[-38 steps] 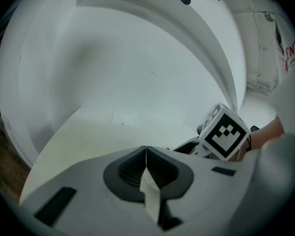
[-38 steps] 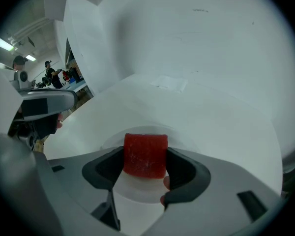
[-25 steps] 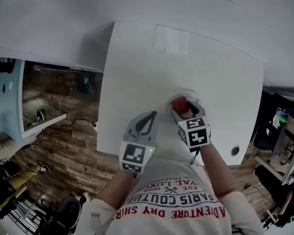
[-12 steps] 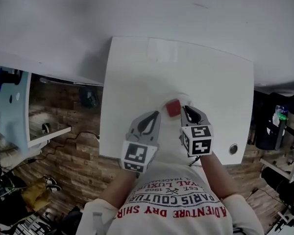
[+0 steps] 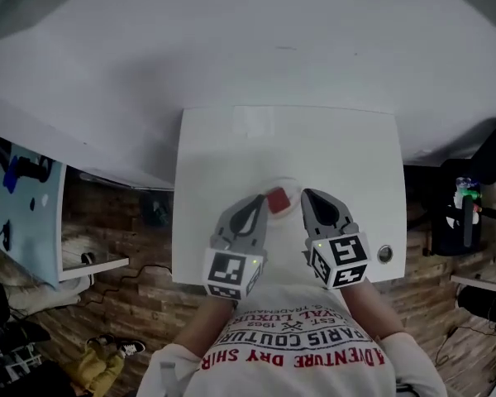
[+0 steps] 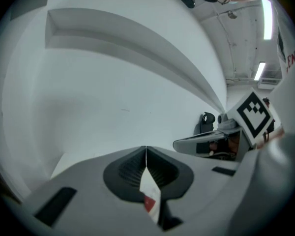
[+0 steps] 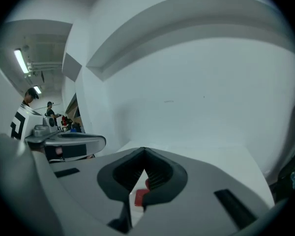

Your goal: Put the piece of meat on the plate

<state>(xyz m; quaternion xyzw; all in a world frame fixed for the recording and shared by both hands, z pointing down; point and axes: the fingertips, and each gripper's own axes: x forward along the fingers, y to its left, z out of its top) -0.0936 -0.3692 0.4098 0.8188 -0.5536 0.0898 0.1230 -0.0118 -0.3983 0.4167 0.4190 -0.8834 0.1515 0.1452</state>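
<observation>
Head view: small red meat (image 5: pixel 277 199), seemingly squarish

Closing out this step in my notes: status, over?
Left gripper shut, empty. Right gripper shut, empty. Piece of meat lies on the plate, neither gripper touching it. Nothing in the way.

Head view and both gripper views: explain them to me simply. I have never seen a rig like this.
No robot here: a person holds a two-jaw tool in each hand. The head view looks down from the person's head onto a white table. The left tool and right tool each carry a marker cube and a camera; the two gripper views look along their jaws. Both tools are shut and hold nothing. On the table, a white plate carries the red piece of meat.
</observation>
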